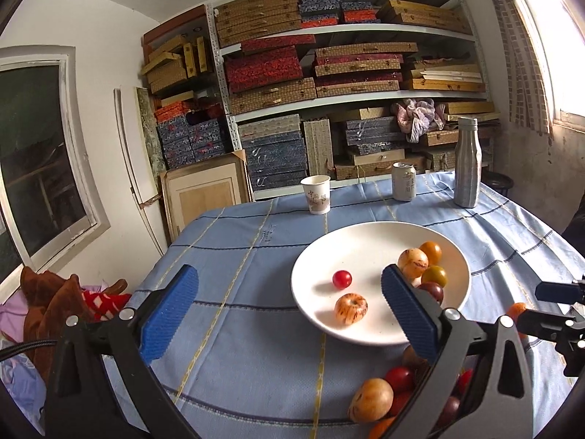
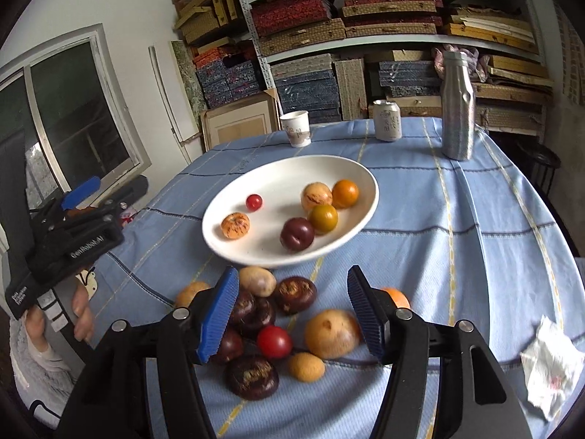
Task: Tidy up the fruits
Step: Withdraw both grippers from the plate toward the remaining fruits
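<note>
Left wrist view is showing your left gripper (image 1: 289, 311) tilting gently downward over the table (image 1: 234, 241), its jaws standing spread wide with nothing between them. Beyond its blue fingertips (image 1: 172, 311) the white plate (image 1: 329, 252) is sitting at about 1 o'clock, carrying a small red fruit (image 1: 342, 279) toward its middle, a speckled orange one (image 1: 351, 308) nearer you, and a cluster along its 3 o'clock rim. At 5 o'clock of this view, loose fruits (image 1: 371, 398) are lying on the blue cloth, partly hidden behind the gripper's right finger.

From the right wrist view, your right gripper (image 2: 292, 314) is pitching down more steeply over that loose pile (image 2: 274, 340), which is lying just in front of the plate's near edge. Its jaws are standing partly apart, gripping nothing; a red fruit (image 2: 274, 342) and several dark ones (image 2: 294, 294) are lying on the cloth under the gap, not touched by the pads. Your left hand (image 2: 82, 314) is showing at 8 o'clock, fingers wrapping the other gripper's black handle. At the table's 12 o'clock edge a paper cup (image 2: 295, 128), a can (image 2: 387, 120) and a silver bottle (image 2: 457, 106) are standing upright. A crumpled tissue (image 2: 550, 362) is lying at 4 o'clock.
</note>
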A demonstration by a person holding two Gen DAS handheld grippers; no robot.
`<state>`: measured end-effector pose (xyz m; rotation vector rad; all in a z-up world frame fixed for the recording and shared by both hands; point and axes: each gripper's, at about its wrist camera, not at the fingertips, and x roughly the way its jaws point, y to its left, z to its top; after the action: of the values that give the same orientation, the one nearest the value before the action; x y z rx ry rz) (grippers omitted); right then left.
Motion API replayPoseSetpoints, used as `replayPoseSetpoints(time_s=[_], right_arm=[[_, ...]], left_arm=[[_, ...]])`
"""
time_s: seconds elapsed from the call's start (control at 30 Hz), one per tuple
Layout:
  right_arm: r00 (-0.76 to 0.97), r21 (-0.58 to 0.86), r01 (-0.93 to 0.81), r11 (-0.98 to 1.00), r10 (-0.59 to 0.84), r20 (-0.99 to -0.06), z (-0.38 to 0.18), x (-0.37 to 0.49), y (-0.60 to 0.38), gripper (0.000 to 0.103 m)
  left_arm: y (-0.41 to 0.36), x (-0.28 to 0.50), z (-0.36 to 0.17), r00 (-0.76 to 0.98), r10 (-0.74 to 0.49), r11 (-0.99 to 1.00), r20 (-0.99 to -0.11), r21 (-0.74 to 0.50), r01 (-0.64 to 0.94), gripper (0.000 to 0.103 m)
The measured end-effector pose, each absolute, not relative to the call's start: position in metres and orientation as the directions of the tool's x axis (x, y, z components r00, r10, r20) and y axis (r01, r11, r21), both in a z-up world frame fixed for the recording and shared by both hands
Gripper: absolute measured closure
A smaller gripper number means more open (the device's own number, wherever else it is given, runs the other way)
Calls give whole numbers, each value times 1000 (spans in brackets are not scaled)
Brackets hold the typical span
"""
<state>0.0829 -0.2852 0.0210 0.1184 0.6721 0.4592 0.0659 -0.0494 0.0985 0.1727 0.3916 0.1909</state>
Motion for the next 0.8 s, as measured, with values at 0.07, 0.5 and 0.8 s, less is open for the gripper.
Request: replayPoseSetpoints(time_s=[0.07, 0.5, 0.8], right_arm=[[685, 256, -357, 898, 438, -582, 14, 82, -290, 40], [675, 269, -335, 903, 429, -601, -1, 79, -299, 40], [664, 262, -336, 905, 425, -616, -10, 71, -303, 37]], left_arm=[[-48, 63, 97, 906, 220, 967, -362, 206, -153, 5], [-53, 58, 92, 906, 235, 960, -351, 232, -159, 5], [-52, 43, 49, 825, 53, 979, -562, 192, 68, 5]])
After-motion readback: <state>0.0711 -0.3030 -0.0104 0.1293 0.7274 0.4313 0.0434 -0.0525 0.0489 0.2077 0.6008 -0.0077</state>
